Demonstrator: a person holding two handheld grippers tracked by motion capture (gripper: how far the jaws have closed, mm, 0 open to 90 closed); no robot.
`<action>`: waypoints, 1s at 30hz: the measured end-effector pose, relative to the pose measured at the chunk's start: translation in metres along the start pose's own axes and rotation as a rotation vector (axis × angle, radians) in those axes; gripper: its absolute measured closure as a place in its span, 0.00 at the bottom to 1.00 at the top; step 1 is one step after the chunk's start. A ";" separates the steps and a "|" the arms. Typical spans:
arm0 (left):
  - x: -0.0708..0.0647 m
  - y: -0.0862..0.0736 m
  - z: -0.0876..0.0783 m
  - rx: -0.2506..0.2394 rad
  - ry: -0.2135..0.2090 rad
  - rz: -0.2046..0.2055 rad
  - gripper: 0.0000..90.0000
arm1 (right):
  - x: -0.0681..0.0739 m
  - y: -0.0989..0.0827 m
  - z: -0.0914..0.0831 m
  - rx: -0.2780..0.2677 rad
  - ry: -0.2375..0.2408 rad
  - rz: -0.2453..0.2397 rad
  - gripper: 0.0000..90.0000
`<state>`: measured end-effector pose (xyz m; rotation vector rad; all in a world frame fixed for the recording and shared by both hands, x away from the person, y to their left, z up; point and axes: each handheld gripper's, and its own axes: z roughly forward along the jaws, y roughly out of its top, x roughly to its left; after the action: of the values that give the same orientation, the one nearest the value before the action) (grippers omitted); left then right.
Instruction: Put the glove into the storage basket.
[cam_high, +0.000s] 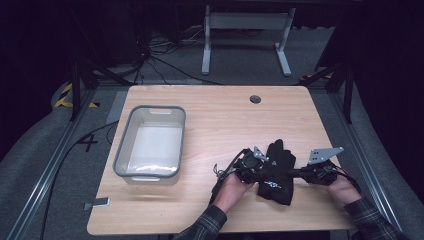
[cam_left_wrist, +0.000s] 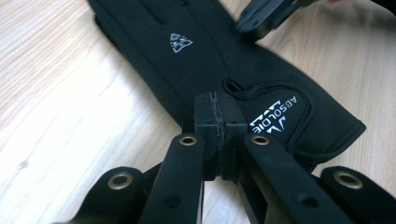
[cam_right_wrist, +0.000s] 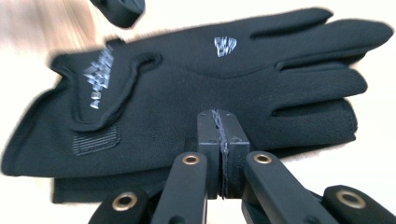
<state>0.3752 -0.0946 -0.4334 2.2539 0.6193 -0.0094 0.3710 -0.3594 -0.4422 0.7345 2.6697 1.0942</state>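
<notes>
A pair of black gloves (cam_high: 276, 172) lies stacked at the front right of the wooden table (cam_high: 220, 120), fingers pointing away from me. The top glove (cam_left_wrist: 210, 56) has a white logo and lettering on its cuff tab, and a second glove (cam_right_wrist: 102, 184) peeks out beneath it. My left gripper (cam_high: 266, 167) sits at the gloves' left edge, jaws shut, tips (cam_left_wrist: 217, 126) resting over the cuff side. My right gripper (cam_high: 294, 173) sits at their right edge, also shut, tips (cam_right_wrist: 222, 135) over the palm edge. No fabric shows between either pair of pads. The glove lies flat.
A clear plastic bin with a grey rim (cam_high: 149, 107) stands on the left half of the table. A round cable hole (cam_high: 255, 99) is near the far edge. A person's hands and plaid sleeves (cam_high: 210, 222) come in at the front edge.
</notes>
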 end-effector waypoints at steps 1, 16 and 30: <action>-0.001 0.001 0.002 0.005 -0.005 0.007 0.99 | 0.000 -0.002 0.003 0.019 -0.003 -0.004 1.00; -0.005 -0.001 0.026 0.073 -0.022 0.021 0.99 | 0.002 -0.002 0.006 0.029 0.016 -0.007 1.00; 0.016 -0.011 0.004 0.095 0.047 -0.007 0.99 | 0.027 0.017 0.026 0.034 0.075 -0.085 1.00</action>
<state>0.3856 -0.0842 -0.4474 2.3489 0.6643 0.0107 0.3626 -0.3201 -0.4483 0.5903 2.7609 1.0783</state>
